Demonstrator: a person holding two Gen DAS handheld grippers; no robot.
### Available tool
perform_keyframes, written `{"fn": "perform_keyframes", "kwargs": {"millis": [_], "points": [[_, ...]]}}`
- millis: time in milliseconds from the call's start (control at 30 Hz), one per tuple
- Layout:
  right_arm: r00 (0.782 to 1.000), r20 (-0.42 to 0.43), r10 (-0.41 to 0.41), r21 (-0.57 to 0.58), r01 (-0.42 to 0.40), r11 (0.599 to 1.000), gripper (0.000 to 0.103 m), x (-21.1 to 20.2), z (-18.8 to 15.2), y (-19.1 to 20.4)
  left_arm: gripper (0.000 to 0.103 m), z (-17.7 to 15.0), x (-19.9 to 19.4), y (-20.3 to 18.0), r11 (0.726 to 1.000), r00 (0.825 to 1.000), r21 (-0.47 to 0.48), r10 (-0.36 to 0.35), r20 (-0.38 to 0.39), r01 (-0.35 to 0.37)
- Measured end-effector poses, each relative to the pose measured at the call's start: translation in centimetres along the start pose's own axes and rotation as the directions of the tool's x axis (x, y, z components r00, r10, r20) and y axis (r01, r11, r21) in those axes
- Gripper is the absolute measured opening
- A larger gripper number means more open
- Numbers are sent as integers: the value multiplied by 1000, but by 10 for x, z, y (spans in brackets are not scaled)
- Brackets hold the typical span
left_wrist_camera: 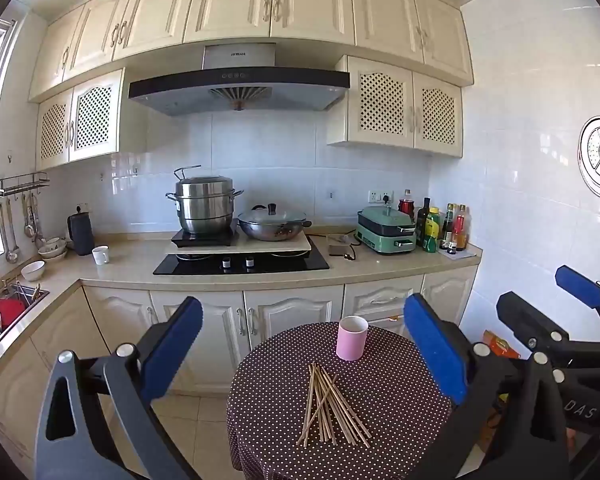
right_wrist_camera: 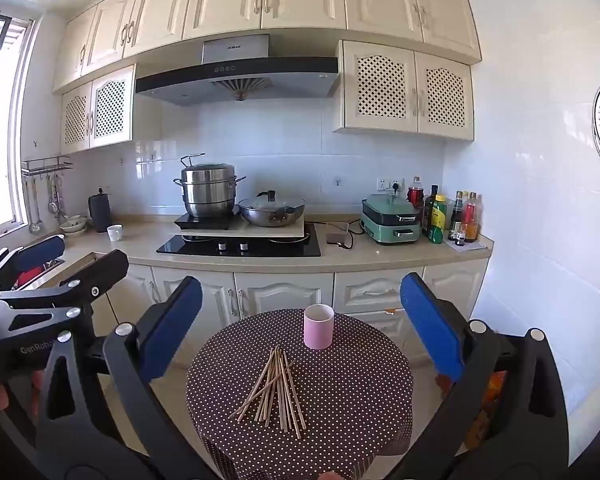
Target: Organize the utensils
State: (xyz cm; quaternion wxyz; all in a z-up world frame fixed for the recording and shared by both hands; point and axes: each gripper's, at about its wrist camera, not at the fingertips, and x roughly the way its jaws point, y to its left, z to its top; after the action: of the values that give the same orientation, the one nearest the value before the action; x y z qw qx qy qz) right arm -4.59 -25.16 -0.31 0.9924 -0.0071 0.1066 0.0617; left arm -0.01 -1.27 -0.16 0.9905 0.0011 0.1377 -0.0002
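Chopsticks [left_wrist_camera: 329, 408]: loose crossed pile on dotted round table [left_wrist_camera: 400, 400], just in front of pink cup [left_wrist_camera: 352, 338].
Cup: upright, empty as far as visible.
Left gripper [left_wrist_camera: 304, 356]: jaws wide apart, nothing between them, above near edge.
Right gripper [right_wrist_camera: 300, 332]: likewise spread, empty.
Advice: pinch a few sticks mid-length, tilt upright, lower into cup without tipping it.

Pink cup [left_wrist_camera: 352, 338], tan chopsticks [left_wrist_camera: 330, 408], brown white-dotted tablecloth [left_wrist_camera: 400, 420], blue-padded black left gripper [left_wrist_camera: 304, 356].

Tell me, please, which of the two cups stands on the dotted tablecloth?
The pink cylindrical cup, behind the wooden chopsticks; the white mug stands on the counter.
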Motion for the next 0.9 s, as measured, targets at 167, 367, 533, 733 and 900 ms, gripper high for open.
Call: {"fn": "perform_keyframes", "kwargs": {"millis": [167, 367, 533, 733, 900], "points": [[1000, -5, -2, 1, 2, 1000, 97, 1, -2, 1, 99, -1, 2, 4, 1000, 1000, -6, -1, -6, 1], [1000, -9, -3, 2, 3, 1000, 97, 3, -3, 0, 99, -3, 4, 6, 1000, 1000, -7, -2, -10, 2], [1000, -14, -5, 6, 5, 1000, 97, 5, -6, 0, 99, -3, 10, 6, 1000, 1000, -8, -2, -15, 2], [1000, -18, -8, 6, 8, 1000, 97, 8, -8, 1, 99, -4, 10, 7, 1000, 1000, -8, -2, -18, 2], [1000, -23, -10, 5, 10, 1000, 97, 12, -8, 4, 99, -2, 16, 12, 1000, 1000, -12, -4, -26, 4]]}}
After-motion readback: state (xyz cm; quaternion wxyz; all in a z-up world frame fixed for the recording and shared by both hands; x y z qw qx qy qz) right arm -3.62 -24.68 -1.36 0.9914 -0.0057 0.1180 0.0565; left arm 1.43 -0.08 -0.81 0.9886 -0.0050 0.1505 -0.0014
